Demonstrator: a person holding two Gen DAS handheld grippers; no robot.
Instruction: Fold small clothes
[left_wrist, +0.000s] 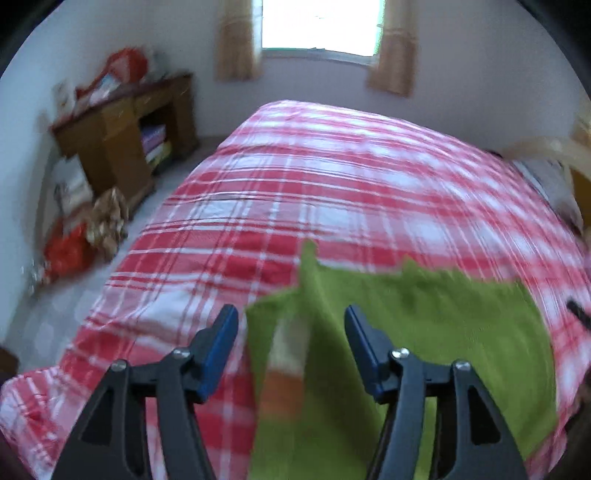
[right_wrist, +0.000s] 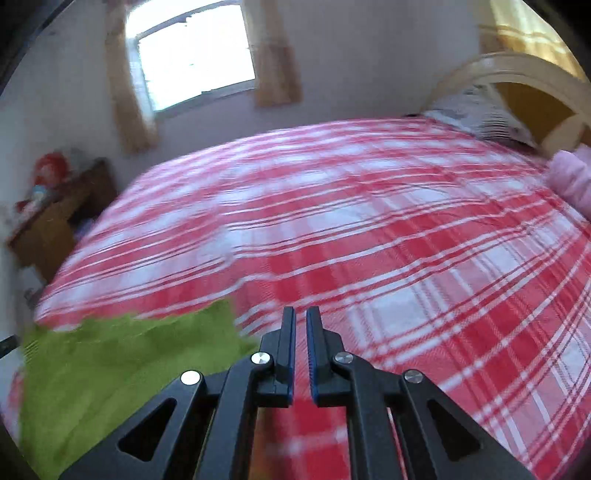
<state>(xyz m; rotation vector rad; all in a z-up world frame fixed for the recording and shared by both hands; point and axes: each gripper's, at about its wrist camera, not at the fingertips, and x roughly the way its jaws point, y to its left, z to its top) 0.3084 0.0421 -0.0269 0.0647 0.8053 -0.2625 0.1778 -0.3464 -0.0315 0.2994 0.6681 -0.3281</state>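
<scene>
A green garment (left_wrist: 443, 325) lies spread on the red-and-white plaid bed cover (left_wrist: 332, 177). One narrow part of it sticks up between the blue pads of my left gripper (left_wrist: 290, 312). The pads stand wide apart and do not press the cloth, so this gripper is open. A blurred orange and pale patch shows on the garment near that gripper. In the right wrist view the green garment (right_wrist: 110, 362) lies at the lower left. My right gripper (right_wrist: 301, 310) is shut beside the garment's right edge, over the plaid cover (right_wrist: 369, 221), with nothing between its pads.
A wooden desk (left_wrist: 125, 136) with clutter on top stands by the left wall, with red bags (left_wrist: 66, 251) on the floor in front of it. A curtained window (left_wrist: 317, 26) is beyond the bed. A pillow (right_wrist: 480, 110), a cream headboard (right_wrist: 517, 70) and a pink cloth (right_wrist: 569, 177) are at the right.
</scene>
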